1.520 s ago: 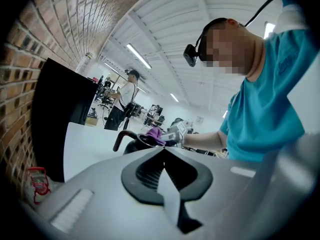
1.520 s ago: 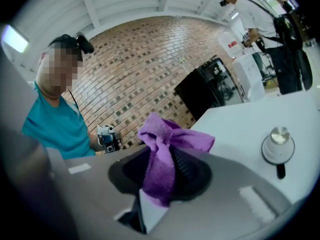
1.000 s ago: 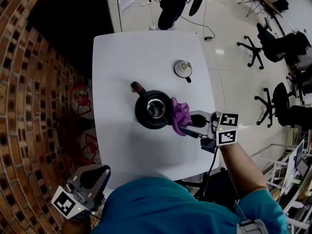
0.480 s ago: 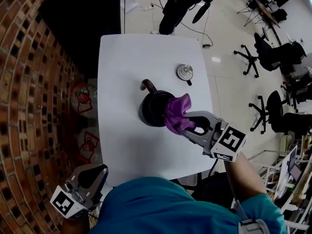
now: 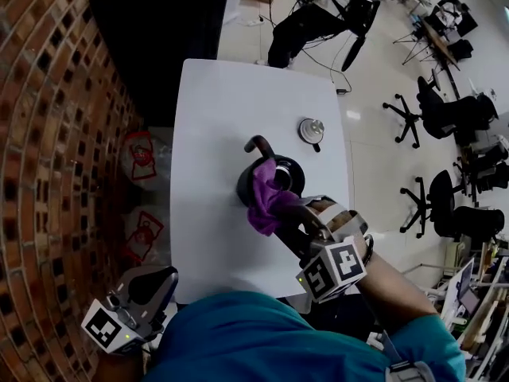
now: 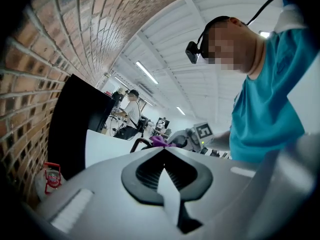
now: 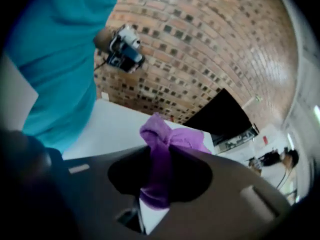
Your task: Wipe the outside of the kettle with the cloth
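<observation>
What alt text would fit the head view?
From above, the right gripper holds a purple cloth against the near side of a black kettle on a white table. The lid lies apart, farther back; the left gripper hangs off-table.

Purple cloth (image 5: 269,201); black kettle (image 5: 288,173); white table (image 5: 215,118); red-brown brick wall (image 5: 48,134); teal shirt (image 5: 262,337).
</observation>
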Demonstrator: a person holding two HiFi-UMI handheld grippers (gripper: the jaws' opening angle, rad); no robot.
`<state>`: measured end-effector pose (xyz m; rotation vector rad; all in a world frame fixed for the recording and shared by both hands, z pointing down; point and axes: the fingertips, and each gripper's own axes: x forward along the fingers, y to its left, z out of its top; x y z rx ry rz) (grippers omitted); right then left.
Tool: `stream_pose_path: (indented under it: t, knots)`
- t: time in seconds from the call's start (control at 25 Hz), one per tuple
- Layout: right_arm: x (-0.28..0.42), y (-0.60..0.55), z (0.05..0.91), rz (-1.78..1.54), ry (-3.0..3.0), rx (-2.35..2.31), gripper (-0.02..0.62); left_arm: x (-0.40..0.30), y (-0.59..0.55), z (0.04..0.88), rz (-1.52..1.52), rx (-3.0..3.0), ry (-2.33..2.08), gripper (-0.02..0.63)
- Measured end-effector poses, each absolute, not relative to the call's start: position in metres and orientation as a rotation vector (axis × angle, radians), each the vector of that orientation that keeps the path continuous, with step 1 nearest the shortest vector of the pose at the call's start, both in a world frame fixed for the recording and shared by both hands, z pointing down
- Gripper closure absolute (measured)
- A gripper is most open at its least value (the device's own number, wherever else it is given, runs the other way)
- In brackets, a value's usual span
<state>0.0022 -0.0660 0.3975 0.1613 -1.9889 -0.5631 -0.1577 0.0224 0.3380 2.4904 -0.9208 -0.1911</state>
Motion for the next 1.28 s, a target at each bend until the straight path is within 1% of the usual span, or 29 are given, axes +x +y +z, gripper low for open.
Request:
stream_pose_path:
  t: [0.12,0.28,0.6,0.92,1.28]
  knots:
    - [-0.005,-0.078,0.423,-0.684,-1.814,0.038,0.506,-0.162,0.024,0.338,-0.204,2.486,-0.928,0.604]
    - [-0.026,-0.089,0.43,-0.72,-1.713,-0.042,0.506,-0.173,0.024,0.341,-0.24,2.465,-0.956,0.604]
    - [-0.042,-0.093,0.434,-0.597,-1.667,-0.159,0.505,-0.181,0.026,0.348,-0.259,2.444,-0.972,0.604]
    - [-0.054,-0.088,0.437,-0.418,-1.767,-0.181,0.505,-0.187,0.024,0.348,-0.265,2.448,-0.984,0.604]
    - [-0.065,-0.127,0.421,-0.372,-1.723,-0.181,0.505,-0.186,0.024,0.343,-0.269,2.454,-0.981,0.604]
